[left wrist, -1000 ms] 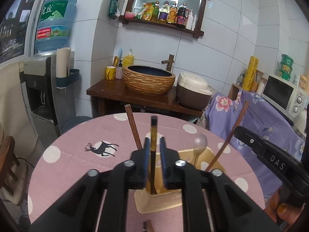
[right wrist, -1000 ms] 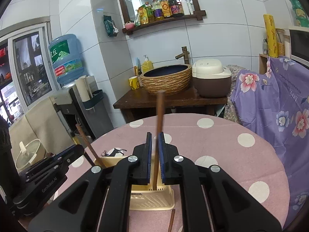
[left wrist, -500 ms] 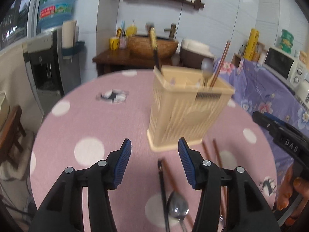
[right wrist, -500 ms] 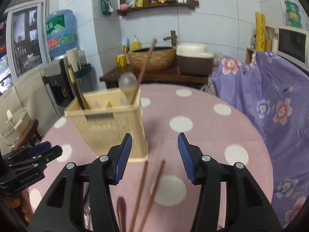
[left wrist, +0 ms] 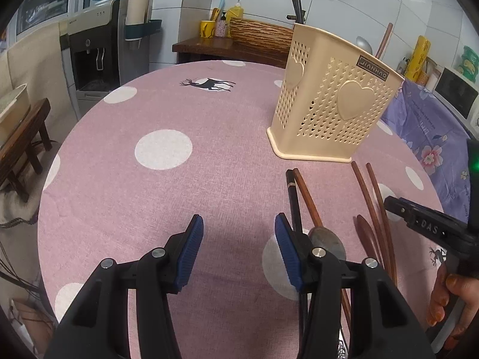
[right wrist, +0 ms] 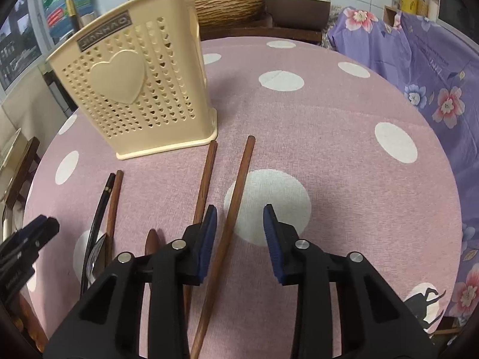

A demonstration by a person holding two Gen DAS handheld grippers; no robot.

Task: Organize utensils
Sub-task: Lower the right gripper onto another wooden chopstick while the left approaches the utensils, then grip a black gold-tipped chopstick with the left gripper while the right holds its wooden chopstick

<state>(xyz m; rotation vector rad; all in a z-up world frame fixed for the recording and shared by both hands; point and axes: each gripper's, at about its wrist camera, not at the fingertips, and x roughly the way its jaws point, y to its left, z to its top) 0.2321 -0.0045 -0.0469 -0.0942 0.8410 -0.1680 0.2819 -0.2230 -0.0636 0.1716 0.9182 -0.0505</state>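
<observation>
The right gripper [right wrist: 239, 236] hangs low over the pink polka-dot tablecloth [right wrist: 329, 119], and its jaws are closing with a long brown wooden chopstick [right wrist: 236, 197] between them. That chopstick lies just inside the left-hand blue pad, not centred, and neither pad presses on it yet. Its long axis runs away from the gripper toward the cream perforated plastic utensil holder with heart motifs [right wrist: 131, 89], nearly in line with the fingers, so the pads meet it across its width. A second brown chopstick [right wrist: 205, 179] lies just outside the same pad, roughly parallel.

The left gripper [left wrist: 238, 248] stands about half open over bare cloth, holding nothing. A black chopstick [left wrist: 295, 206] and a reddish-brown one [left wrist: 308, 200] lie just beyond its right-hand pad, beside a metal spoon [left wrist: 327, 240] whose handle is hidden under the finger. A dark wooden spoon [left wrist: 366, 236] seems to lie further right, though it is partly covered.

The right hand is nearer a pick; a slight shift toward its left would probably centre the stick. The holder stands upright, already carrying several utensils.
</observation>
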